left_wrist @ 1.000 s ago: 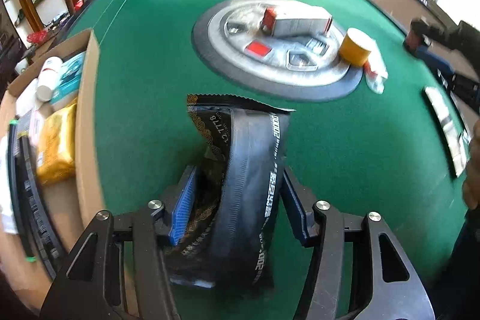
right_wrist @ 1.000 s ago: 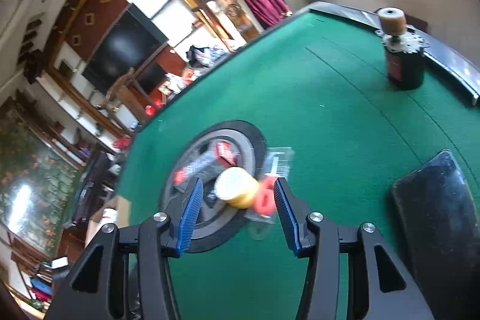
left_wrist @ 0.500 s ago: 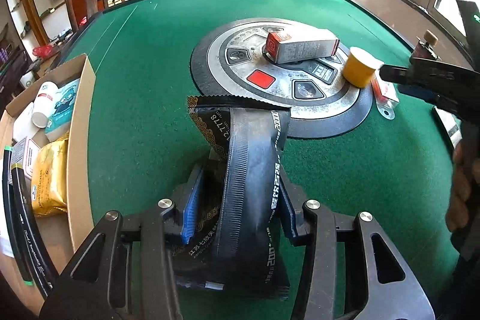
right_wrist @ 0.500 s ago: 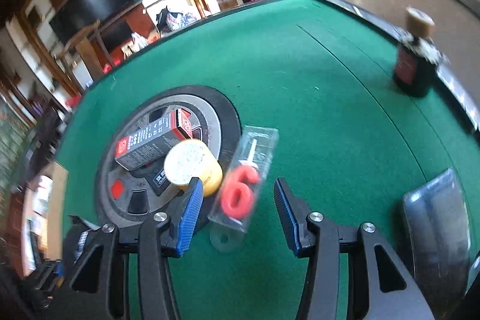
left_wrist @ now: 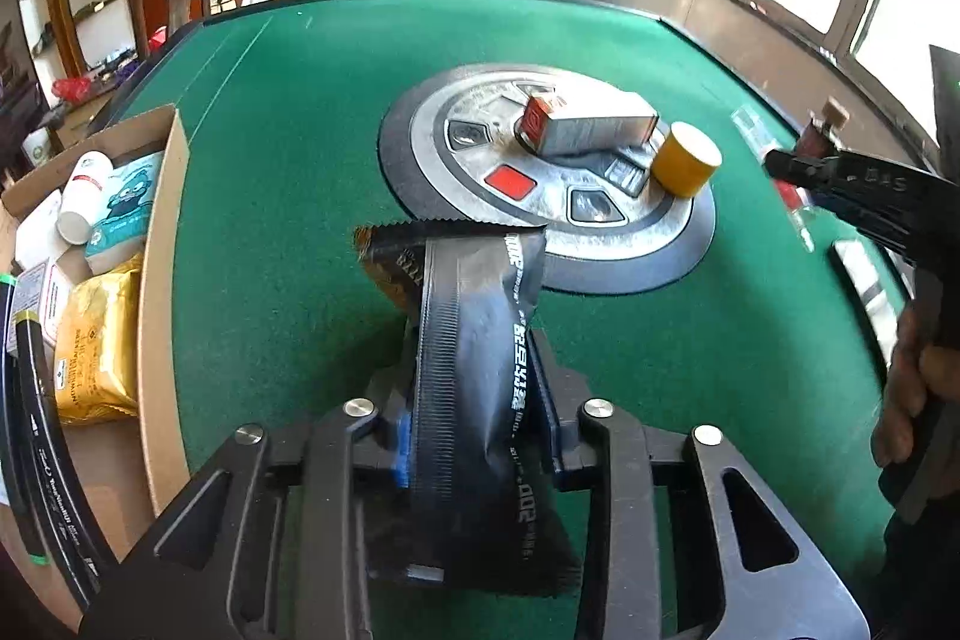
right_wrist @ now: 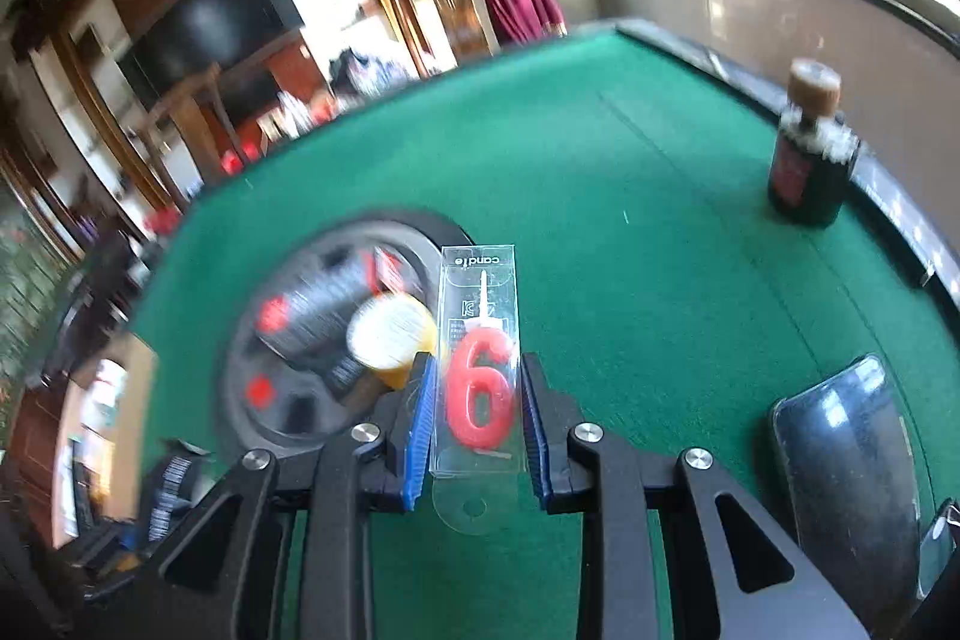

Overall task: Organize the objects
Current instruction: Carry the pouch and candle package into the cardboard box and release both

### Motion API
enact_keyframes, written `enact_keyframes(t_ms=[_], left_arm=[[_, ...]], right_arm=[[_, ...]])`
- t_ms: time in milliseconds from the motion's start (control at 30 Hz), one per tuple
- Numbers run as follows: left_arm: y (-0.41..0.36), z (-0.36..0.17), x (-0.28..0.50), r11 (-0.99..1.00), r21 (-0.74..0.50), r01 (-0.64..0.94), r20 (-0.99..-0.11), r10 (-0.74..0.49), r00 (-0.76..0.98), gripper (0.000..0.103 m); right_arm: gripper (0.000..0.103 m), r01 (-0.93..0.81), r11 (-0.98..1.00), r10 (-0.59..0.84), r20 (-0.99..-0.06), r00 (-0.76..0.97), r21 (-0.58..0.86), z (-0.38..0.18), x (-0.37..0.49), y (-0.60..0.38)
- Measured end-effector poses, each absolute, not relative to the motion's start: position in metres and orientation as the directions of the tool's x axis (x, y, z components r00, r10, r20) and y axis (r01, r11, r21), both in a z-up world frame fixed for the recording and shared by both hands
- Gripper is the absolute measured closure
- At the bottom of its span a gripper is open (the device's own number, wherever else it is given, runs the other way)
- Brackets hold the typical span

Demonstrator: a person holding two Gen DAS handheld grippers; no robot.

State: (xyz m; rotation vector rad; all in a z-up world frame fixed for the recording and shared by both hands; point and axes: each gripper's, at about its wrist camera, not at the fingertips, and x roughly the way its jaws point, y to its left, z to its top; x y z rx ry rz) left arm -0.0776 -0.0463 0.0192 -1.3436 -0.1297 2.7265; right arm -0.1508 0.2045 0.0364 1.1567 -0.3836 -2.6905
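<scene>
Cardboard box (left_wrist: 159,280) holds yellow packet (left_wrist: 96,340); left tool (left_wrist: 480,436) closing on black pouch (left_wrist: 480,340), right tool (right_wrist: 477,418) closing on candle pack (right_wrist: 477,358).

The table felt (left_wrist: 288,196) in front of me is plain green. My black pouch (left_wrist: 474,358) carries white lettering and a gold-brown patterned edge. The candle (right_wrist: 478,388) is red, in a clear packet. My finger pads (right_wrist: 420,430) are blue. The cylinder (left_wrist: 685,158), right of centre, is yellow.
</scene>
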Motion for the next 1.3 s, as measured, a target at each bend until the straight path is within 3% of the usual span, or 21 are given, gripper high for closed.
enact_keyframes(t_ms=[167, 300, 433, 567, 833, 1300], left_arm=[[-0.045, 0.017, -0.079, -0.993, -0.105, -0.049, -0.792, 0.114, -0.600, 0.073], [-0.039, 0.013, -0.081, -0.997, -0.061, -0.054, -0.802, 0.081, -0.592, 0.072], [-0.034, 0.007, -0.083, -0.998, -0.012, -0.054, -0.809, 0.042, -0.587, 0.062], [-0.032, 0.004, -0.083, -0.998, 0.006, -0.062, -0.800, 0.033, -0.600, 0.059], [-0.041, 0.009, -0.079, -0.997, -0.055, -0.048, -0.780, 0.073, -0.621, 0.072], [-0.071, 0.049, -0.059, -0.977, -0.211, -0.026, -0.664, 0.163, -0.730, 0.073]], right_arm=[[0.076, 0.205, -0.914, -0.385, -0.589, -0.711, 0.350, 0.054, -0.127, 0.181], [0.076, 0.281, -0.901, -0.430, -0.608, -0.667, 0.330, 0.053, -0.120, 0.152], [0.076, 0.332, -0.890, -0.455, -0.638, -0.621, 0.312, 0.049, -0.120, 0.136], [0.076, 0.357, -0.878, -0.477, -0.657, -0.584, 0.319, 0.047, -0.117, 0.127], [0.076, 0.380, -0.861, -0.503, -0.666, -0.551, 0.337, 0.046, -0.112, 0.121], [0.076, 0.421, -0.846, -0.526, -0.639, -0.561, 0.327, 0.054, -0.101, 0.108]])
